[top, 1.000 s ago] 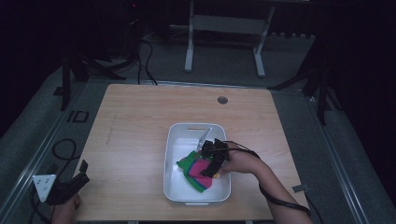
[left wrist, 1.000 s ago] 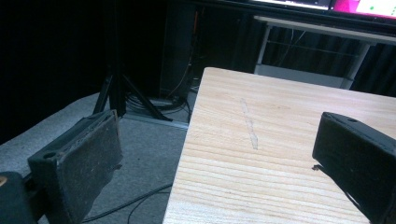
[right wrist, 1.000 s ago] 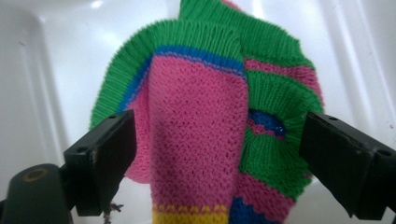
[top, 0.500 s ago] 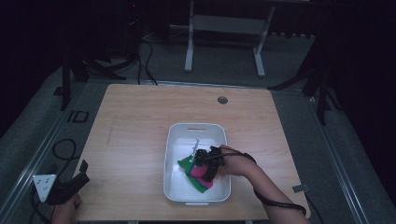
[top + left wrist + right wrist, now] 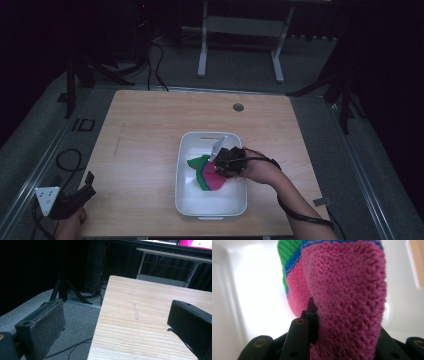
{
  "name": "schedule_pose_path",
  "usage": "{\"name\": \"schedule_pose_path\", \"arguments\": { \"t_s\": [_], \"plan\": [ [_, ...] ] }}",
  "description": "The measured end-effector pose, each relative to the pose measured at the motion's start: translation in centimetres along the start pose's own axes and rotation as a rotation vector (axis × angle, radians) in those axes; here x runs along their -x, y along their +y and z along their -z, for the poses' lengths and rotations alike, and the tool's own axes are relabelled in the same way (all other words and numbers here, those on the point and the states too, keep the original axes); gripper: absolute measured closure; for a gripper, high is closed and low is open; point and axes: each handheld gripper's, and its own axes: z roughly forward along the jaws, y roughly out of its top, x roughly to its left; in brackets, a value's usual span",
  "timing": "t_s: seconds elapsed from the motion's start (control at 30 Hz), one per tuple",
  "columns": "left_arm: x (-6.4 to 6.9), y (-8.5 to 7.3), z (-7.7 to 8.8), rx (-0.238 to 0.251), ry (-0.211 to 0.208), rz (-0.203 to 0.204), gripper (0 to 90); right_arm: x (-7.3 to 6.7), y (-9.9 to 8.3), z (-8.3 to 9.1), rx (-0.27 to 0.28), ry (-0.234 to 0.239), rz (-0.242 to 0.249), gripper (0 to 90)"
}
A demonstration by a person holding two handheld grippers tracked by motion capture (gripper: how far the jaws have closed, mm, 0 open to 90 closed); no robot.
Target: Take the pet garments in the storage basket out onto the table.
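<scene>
step: lifting | right hand-held gripper (image 5: pixel 222 167) just clamped onto knitted cloth (image 5: pixel 342 302) in white bin (image 5: pixel 187 200) below | left hand-held gripper (image 5: pixel 117 322) gaping, idle | next: raise cloth clear of rim

High view overlooks the table (image 5: pixel 150 150); tool views sit close, perhaps sharing it.

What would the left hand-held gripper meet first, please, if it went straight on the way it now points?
Probably the wooden table: the left hand-held gripper points, open, across its near corner, with nothing on the bare top ahead; depth is uncertain.
</scene>
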Motion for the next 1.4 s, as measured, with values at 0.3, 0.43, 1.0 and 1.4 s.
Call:
{"name": "schedule_pose_path", "arguments": {
  "t_s": [0.3,0.43,1.0,1.4],
  "plan": [
    [0.0,0.0,0.0,-0.002,0.000,0.001,1.8,-0.1,0.9,4.6,0.092,-0.037,0.030,72.1],
    [0.0,0.0,0.0,-0.001,0.001,-0.003,1.8,0.0,1.1,6.5,0.126,-0.051,0.036,72.0],
    [0.0,0.0,0.0,-0.002,0.004,-0.006,1.8,2.3,-3.2,12.4,0.229,-0.133,-0.064,71.9],
    [0.1,0.0,0.0,-0.001,0.007,-0.008,1.8,4.0,-9.0,15.0,0.224,-0.202,-0.176,71.7]
  ]
}}
